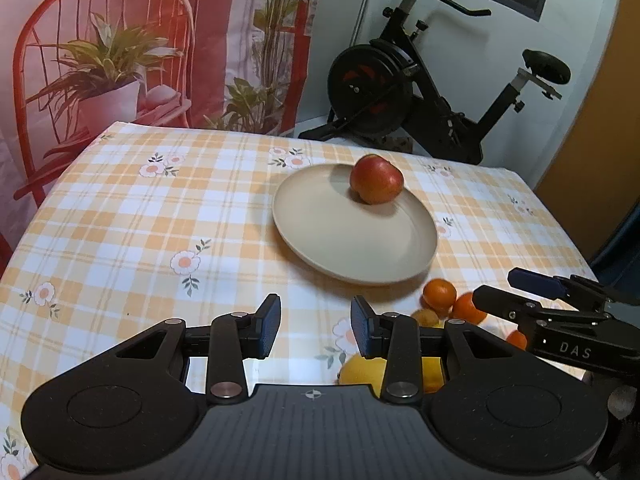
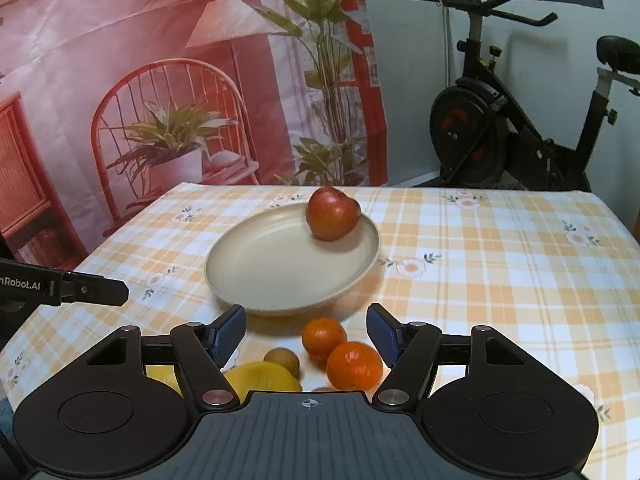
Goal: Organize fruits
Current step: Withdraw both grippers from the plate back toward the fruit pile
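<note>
Right, both grippers hang over the near edge of the table, the one with the orange-and-white checked cloth with little flowers. The left gripper has its blue pads parted with nothing between them, only cloth showing in the gap. The right gripper stands wider, jaws apart and empty too, and it points down at the little heap of fruit.

That heap sits just in front of the plate: two oranges, one nearer the plate and one closer to the gripper, touching each other. Beside them lies a small brown fruit, maybe a kiwi, and next to that a lemon, partly hidden by the gripper's body. Another bit of yellow shows further left, though what it is I cannot tell.

The beige plate rests near the middle of the table, and on its far side sits a single red apple, close to the rim. The rest of the plate is bare.

Behind the table hangs a printed backdrop with a red chair and potted plants, and an exercise bike stands off to the right.
</note>
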The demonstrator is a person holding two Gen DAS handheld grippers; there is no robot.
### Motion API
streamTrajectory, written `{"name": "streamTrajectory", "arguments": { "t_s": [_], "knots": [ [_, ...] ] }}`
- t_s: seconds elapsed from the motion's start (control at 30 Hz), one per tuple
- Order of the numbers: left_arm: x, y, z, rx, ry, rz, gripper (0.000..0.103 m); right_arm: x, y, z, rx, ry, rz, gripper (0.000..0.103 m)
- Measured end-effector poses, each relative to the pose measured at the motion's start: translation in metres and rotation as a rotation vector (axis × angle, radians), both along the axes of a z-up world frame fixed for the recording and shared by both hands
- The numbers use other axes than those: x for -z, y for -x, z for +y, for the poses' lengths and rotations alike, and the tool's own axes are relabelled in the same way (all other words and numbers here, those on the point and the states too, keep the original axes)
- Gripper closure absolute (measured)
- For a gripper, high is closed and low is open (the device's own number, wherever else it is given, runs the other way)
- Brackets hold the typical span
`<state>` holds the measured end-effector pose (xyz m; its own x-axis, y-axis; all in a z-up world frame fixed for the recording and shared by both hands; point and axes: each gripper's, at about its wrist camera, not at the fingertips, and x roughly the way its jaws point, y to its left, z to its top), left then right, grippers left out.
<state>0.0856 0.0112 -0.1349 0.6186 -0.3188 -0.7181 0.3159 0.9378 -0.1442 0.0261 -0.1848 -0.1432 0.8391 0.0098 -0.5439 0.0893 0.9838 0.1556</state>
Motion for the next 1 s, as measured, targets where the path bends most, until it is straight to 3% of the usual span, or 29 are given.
{"name": "streamTrajectory", "arguments": {
  "t_s": [0.87, 1.0],
  "knots": [
    [0.015, 0.014, 0.002, -0.005, 0.012, 0.044, 0.061, 0.01, 0.006, 0.007, -0.013, 0.008, 0.027, 0.04],
    [0.014, 0.016, -0.004, 0.016, 0.017, 0.034, 0.048, 0.011, 0.008, 0.004, -0.001, 0.011, 0.025, 0.04]
  ]
}}
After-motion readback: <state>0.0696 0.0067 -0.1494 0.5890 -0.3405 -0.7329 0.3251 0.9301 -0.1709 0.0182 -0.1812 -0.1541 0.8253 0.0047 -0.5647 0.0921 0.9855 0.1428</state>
